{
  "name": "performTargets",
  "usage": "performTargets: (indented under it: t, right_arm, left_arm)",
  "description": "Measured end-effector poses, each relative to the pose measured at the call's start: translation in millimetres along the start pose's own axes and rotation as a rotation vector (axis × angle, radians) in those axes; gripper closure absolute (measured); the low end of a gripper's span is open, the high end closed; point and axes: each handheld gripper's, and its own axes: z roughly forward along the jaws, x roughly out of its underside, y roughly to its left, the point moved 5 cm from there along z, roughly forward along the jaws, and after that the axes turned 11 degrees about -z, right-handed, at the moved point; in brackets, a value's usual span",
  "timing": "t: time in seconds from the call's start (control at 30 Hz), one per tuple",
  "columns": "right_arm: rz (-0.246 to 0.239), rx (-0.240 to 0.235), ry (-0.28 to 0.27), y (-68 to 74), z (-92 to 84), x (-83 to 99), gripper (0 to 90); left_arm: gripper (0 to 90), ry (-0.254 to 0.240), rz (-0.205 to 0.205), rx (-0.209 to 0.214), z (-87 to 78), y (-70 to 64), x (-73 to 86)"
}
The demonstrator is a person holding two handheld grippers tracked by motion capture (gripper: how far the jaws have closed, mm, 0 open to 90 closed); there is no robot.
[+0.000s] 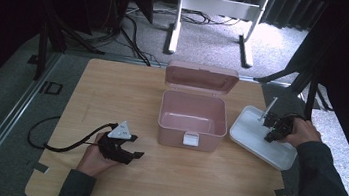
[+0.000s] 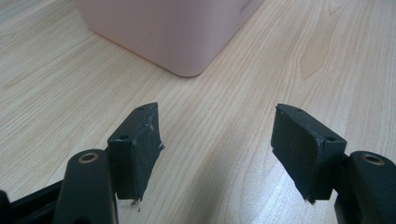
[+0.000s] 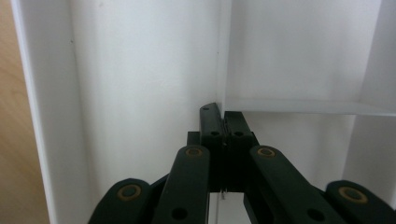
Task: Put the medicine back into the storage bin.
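Note:
My right gripper (image 1: pixel 267 121) hangs over the white tray (image 1: pixel 245 137) at the right, held by a hand in a dark sleeve. Its jaws are shut on a thin white stick (image 1: pixel 269 107) that slants up and away from them. In the right gripper view the gripper (image 3: pixel 223 114) has its pads pressed together, and the stick (image 3: pixel 223 56) runs as a narrow pale line against the tray's white floor (image 3: pixel 140 93). My left gripper (image 1: pixel 136 154) rests open on the table at the front left. Its jaws (image 2: pixel 217 116) stand wide apart with only bare wood between them.
A pink box (image 1: pixel 193 115) stands open in the middle of the wooden table (image 1: pixel 113 85), its lid tipped back. One of its corners (image 2: pixel 173 32) lies just ahead of the left gripper. A black cable (image 1: pixel 56 141) trails off the table's left edge.

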Motion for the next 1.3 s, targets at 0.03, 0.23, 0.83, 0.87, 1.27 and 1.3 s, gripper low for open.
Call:
performTargets:
  t: [0.03,0.23,0.83,0.87,1.27,1.3]
  right_arm:
    - [-0.004,0.002,-0.004,0.3,-2.2,0.1,89.3]
    - [-0.037,0.014,0.008,4.6,-19.0,0.3,89.3]
    - [-0.124,0.015,-0.079,14.9,-68.6,2.2,89.3]
    - [-0.127,0.011,-0.083,16.2,-70.0,0.5,89.3]
    - [-0.221,0.005,-0.130,25.0,-89.9,-35.1,89.4]
    - [-0.237,0.005,-0.132,25.8,-90.5,-39.5,89.3]
  left_arm:
    - [32.9,0.001,0.001,0.000,0.0,0.1,0.1]
    - [33.0,0.002,0.001,0.000,0.0,0.1,0.0]
    - [33.0,0.005,0.002,0.005,2.1,-0.5,0.1]
    - [33.0,0.006,0.003,0.005,2.1,-0.4,0.2]
    - [32.9,0.006,0.004,0.004,1.6,-0.2,0.0]
    - [33.0,0.005,0.004,0.003,1.4,-0.2,-0.1]
